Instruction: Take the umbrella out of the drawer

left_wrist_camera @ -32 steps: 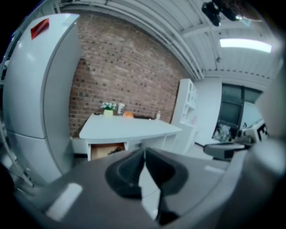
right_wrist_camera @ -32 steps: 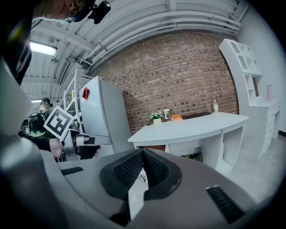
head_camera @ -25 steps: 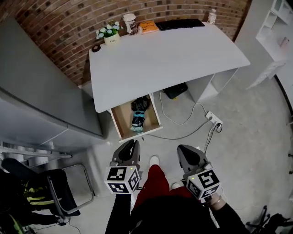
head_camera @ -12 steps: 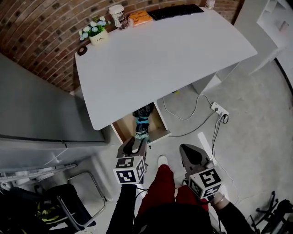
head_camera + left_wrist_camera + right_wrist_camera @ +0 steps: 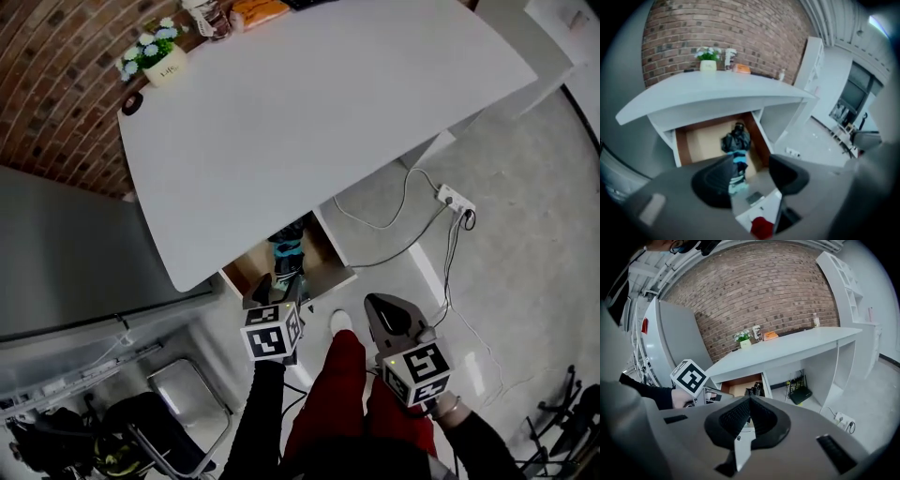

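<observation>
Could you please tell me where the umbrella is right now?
In the head view, the folded umbrella lies in the open drawer under the near edge of the white desk, a little right of the drawer's middle.

Head view steeply overhead; gripper views low, facing desk (image 5: 717, 89), seemingly sharing drawer (image 5: 705, 140).

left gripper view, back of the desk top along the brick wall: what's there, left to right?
Potted flowers → cup → orange packet → small bottle
</observation>
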Demonstrator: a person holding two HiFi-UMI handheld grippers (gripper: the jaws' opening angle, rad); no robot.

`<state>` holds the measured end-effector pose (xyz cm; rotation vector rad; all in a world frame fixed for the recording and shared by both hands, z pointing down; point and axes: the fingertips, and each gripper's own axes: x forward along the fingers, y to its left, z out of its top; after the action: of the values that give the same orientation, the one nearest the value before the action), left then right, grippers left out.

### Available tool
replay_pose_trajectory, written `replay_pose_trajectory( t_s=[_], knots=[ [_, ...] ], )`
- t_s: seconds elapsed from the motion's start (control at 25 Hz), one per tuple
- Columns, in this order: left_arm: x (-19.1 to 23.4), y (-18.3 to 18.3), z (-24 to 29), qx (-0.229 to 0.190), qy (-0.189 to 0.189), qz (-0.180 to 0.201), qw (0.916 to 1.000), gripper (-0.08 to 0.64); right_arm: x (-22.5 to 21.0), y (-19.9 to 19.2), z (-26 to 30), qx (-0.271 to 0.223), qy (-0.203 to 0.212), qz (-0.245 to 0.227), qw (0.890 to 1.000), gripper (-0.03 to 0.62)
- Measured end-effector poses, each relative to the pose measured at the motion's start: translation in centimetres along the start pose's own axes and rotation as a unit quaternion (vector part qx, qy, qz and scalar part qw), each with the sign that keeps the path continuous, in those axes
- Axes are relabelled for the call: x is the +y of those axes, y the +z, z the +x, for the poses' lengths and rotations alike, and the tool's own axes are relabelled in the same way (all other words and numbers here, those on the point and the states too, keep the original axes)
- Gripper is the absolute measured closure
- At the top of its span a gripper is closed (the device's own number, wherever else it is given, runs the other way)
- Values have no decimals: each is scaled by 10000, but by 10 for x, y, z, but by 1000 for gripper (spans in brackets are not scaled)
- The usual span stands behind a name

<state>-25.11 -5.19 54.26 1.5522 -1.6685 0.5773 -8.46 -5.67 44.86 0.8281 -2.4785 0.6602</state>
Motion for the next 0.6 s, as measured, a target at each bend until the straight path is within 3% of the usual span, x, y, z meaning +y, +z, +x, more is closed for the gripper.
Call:
replay_pose_trajectory(
  t_s=[0.6],
  knots=[
    [27, -29, 83, 652, 244, 296, 9971, 270, -6, -56, 61, 269, 77, 472, 9985, 594]
  ],
)
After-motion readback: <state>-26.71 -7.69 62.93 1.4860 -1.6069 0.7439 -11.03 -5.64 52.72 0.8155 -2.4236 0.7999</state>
